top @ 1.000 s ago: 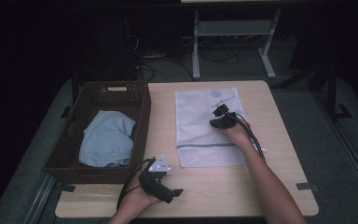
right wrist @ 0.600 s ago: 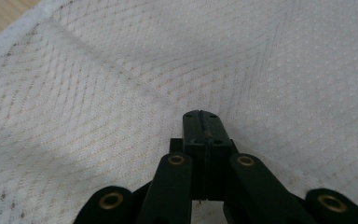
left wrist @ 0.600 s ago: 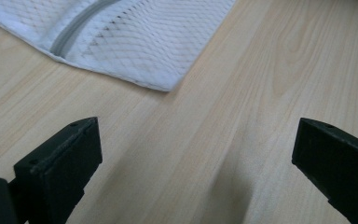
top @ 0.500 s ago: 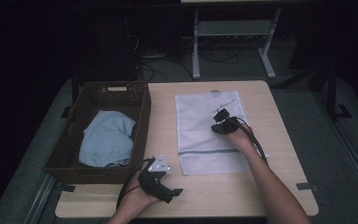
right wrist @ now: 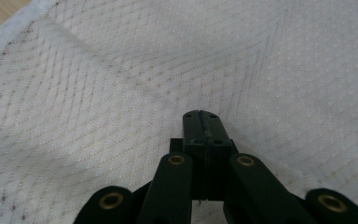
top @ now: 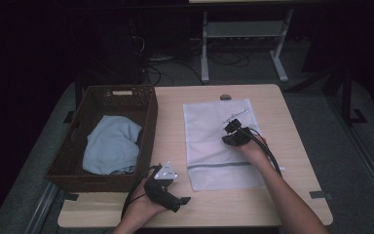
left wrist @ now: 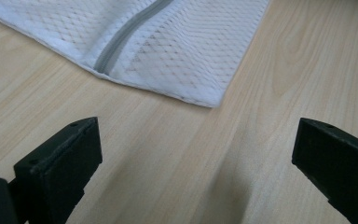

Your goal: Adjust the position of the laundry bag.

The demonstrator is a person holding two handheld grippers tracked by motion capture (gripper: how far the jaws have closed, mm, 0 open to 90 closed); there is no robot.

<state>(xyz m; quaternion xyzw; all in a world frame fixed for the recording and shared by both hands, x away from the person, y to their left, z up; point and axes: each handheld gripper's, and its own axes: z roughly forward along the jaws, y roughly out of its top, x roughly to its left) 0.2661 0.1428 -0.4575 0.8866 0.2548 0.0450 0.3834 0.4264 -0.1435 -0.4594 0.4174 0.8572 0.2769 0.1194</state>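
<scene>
A white mesh bag (top: 214,156) with a grey zip strip lies flat in the middle of the wooden table (top: 170,122). My right gripper (top: 230,129) sits on the bag's far half, jaws shut. In the right gripper view its tips (right wrist: 200,116) press into the mesh (right wrist: 98,93), and creases in the fabric run to them. My left gripper (top: 180,199) lies near the table's front edge, left of the bag. Its jaws (left wrist: 196,163) stand wide open over bare wood, with the bag's near corner (left wrist: 200,95) ahead of them.
A dark wicker basket (top: 121,90) holding a light blue cloth (top: 111,146) stands on the table's left side. A small round grommet (top: 225,97) sits at the far edge. Beyond the table stand a metal frame (top: 243,34) and cables on the floor.
My right gripper has moved toward the near edge, and the mesh bag has slid the same way with it. The left gripper has stayed put.
</scene>
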